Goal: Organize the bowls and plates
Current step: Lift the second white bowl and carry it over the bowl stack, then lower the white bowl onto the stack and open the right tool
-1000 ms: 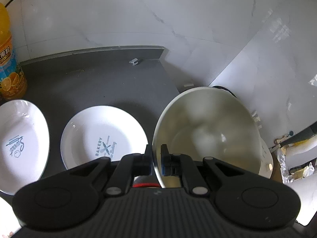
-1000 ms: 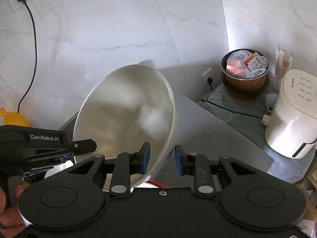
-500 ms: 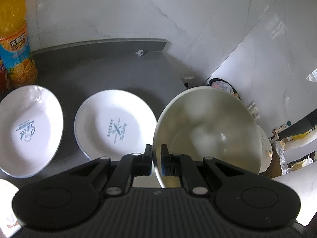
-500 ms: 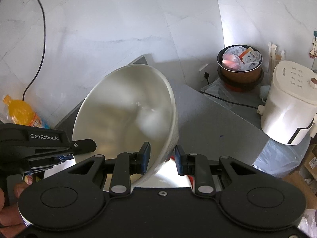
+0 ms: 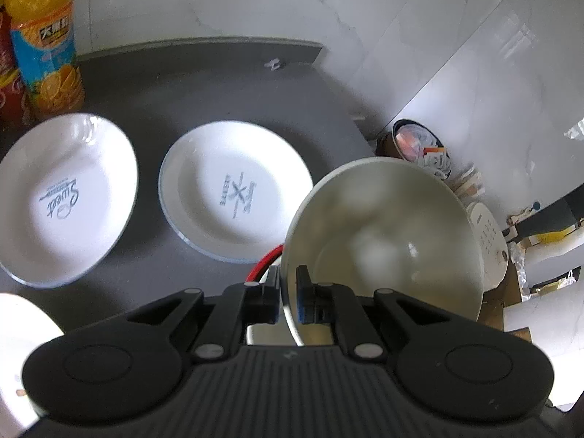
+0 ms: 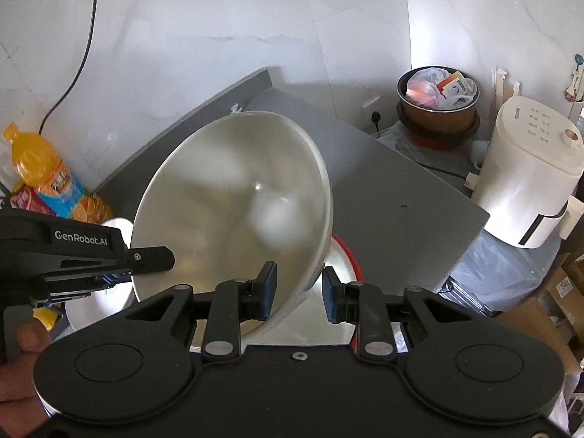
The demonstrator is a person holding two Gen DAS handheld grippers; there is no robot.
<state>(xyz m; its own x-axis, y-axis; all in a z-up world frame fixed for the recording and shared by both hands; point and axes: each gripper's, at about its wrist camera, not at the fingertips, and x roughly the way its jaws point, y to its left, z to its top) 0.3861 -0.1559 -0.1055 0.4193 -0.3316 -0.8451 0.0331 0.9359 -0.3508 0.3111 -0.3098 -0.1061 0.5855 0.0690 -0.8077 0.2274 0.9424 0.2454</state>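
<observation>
Cream-coloured bowl (image 5: 383, 233) is held tilted above the dark worktop (image 5: 204, 84), off its right edge. Left claw (image 5: 288, 294) is clamped tight on the bowl's rim. Right claw (image 6: 298, 292) stands parted, straddling the opposite rim; contact cannot be confirmed. Two white plates (image 5: 233, 189) (image 5: 65, 197) lie flat side by side on the worktop, apart. An orange juice bottle (image 5: 43, 43) stands at the far left corner.
</observation>
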